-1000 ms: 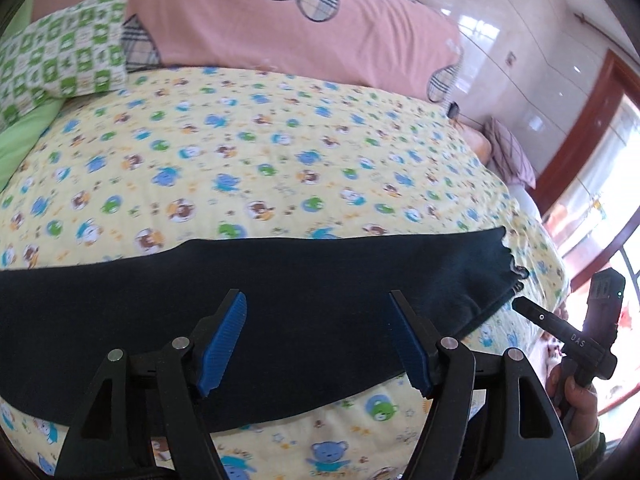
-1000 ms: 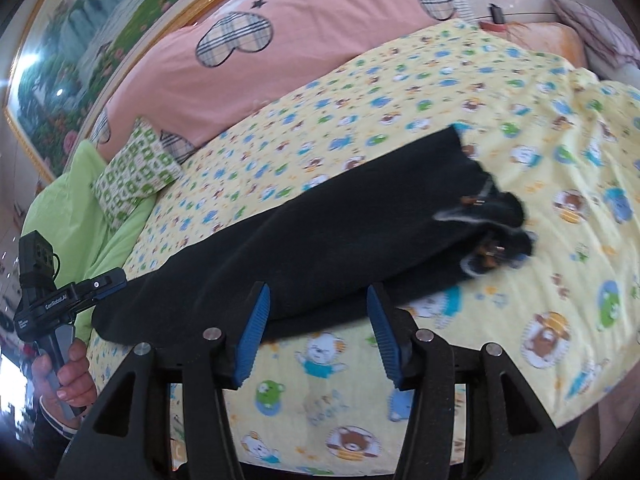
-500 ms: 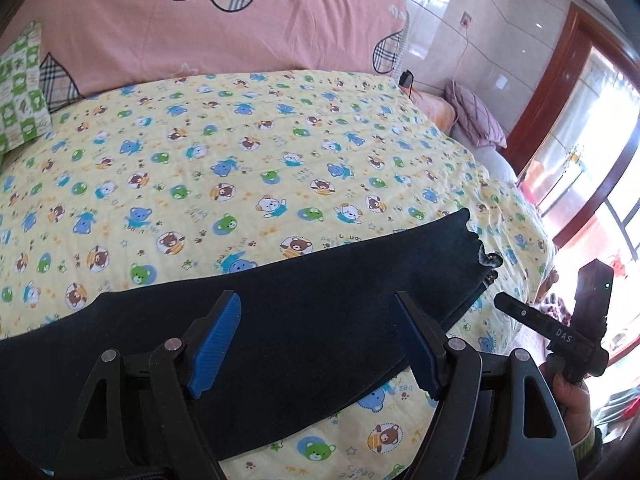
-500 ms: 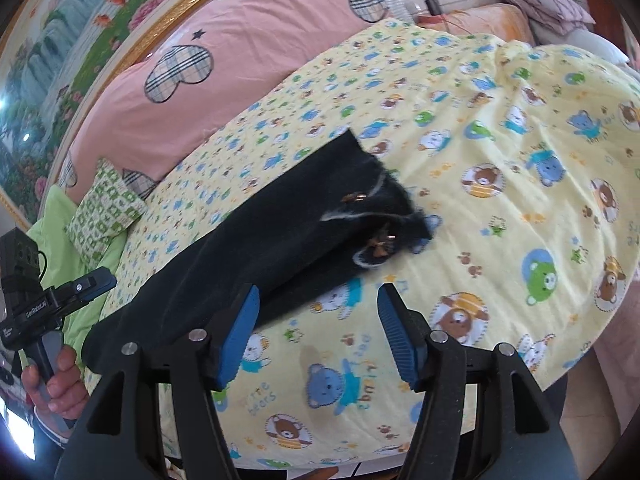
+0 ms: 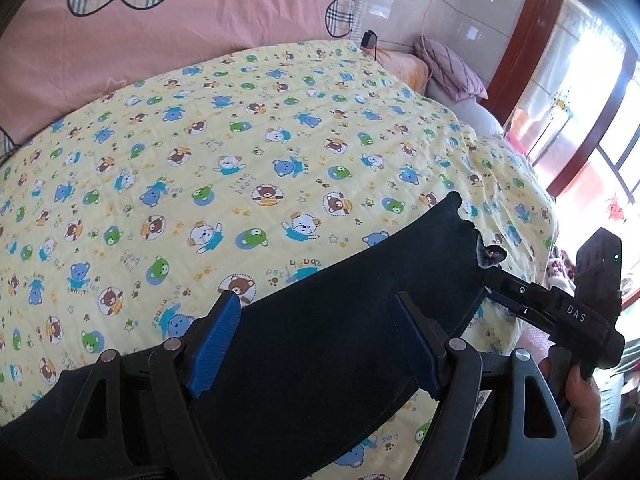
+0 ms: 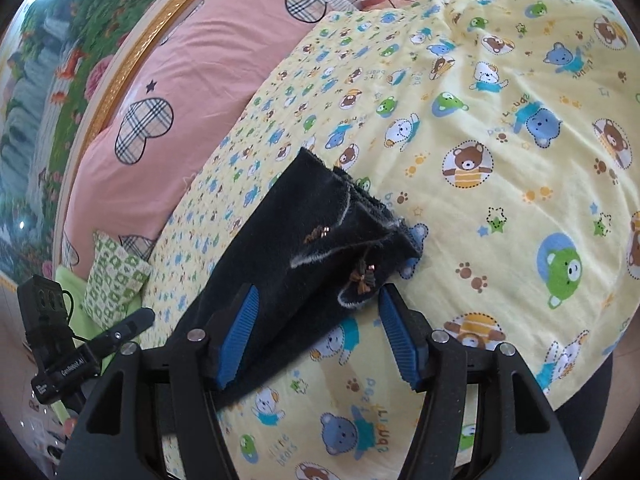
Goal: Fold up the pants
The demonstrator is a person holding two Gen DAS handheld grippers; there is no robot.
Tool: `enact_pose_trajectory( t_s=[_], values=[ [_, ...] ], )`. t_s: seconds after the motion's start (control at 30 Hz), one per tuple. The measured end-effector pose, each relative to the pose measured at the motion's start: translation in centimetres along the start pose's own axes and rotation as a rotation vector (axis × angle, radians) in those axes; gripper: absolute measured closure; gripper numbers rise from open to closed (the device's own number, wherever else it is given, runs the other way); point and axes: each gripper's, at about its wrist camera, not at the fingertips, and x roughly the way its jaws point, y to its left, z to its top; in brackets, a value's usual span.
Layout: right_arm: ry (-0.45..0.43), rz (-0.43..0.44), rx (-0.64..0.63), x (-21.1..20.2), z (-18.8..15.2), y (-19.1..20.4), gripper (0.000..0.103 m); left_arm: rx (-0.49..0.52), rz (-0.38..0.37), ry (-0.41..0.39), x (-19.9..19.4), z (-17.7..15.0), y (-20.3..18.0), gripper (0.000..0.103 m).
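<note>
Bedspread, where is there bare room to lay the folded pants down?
The bedspread is bare between the pants and the pink headboard cushion, and right of the pants' end. The near edge is crowded by both grippers.

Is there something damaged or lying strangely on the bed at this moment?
Nothing looks damaged. The dark pants lie flat in a long strip on the yellow bedsheet. Only the end nearest the right gripper is a little uneven, its layers fanned apart.
</note>
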Motion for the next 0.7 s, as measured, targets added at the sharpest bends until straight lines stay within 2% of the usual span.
enact_pose_trajectory(
  t_s=[0.17, 0.27, 0.3, 0.33, 0.37, 0.43, 0.57, 0.7],
  values=[
    [-0.037, -0.003, 0.051, 0.5, 0.5, -0.2, 0.039, 0.056, -0.015, 0.047, 2.1, 1.5, -1.4, 0.025],
    [-0.053, -0.009, 0.023, 0.9, 0.6, 0.1, 0.040, 0.096, -0.025, 0.076, 3.2, 2.3, -2.4, 0.025],
    [-0.051, -0.015, 0.004, 1.1, 0.6, 0.1, 0.046, 0.109, -0.030, 0.086, 3.6, 2.6, -2.7, 0.025],
    [-0.049, -0.023, -0.008, 1.2, 0.7, 0.0, 0.058, 0.126, -0.038, 0.097, 4.0, 2.9, -3.1, 0.025],
    [-0.046, -0.026, -0.016, 1.3, 0.7, -0.2, 0.062, 0.146, -0.051, 0.109, 4.5, 3.3, -3.6, 0.025],
    [-0.037, -0.038, -0.044, 1.2, 0.8, -0.8, 0.082, 0.177, -0.074, 0.129, 5.3, 4.0, -4.3, 0.025],
    [-0.028, 0.025, -0.079, 0.6, 0.8, -1.8, 0.088, 0.245, -0.113, 0.180, 7.4, 5.3, -6.0, 0.025],
    [-0.018, 0.133, -0.005, 0.2, 0.9, -4.0, 0.090, 0.310, -0.134, 0.195, 9.1, 6.2, -7.5, 0.025]
  ],
)
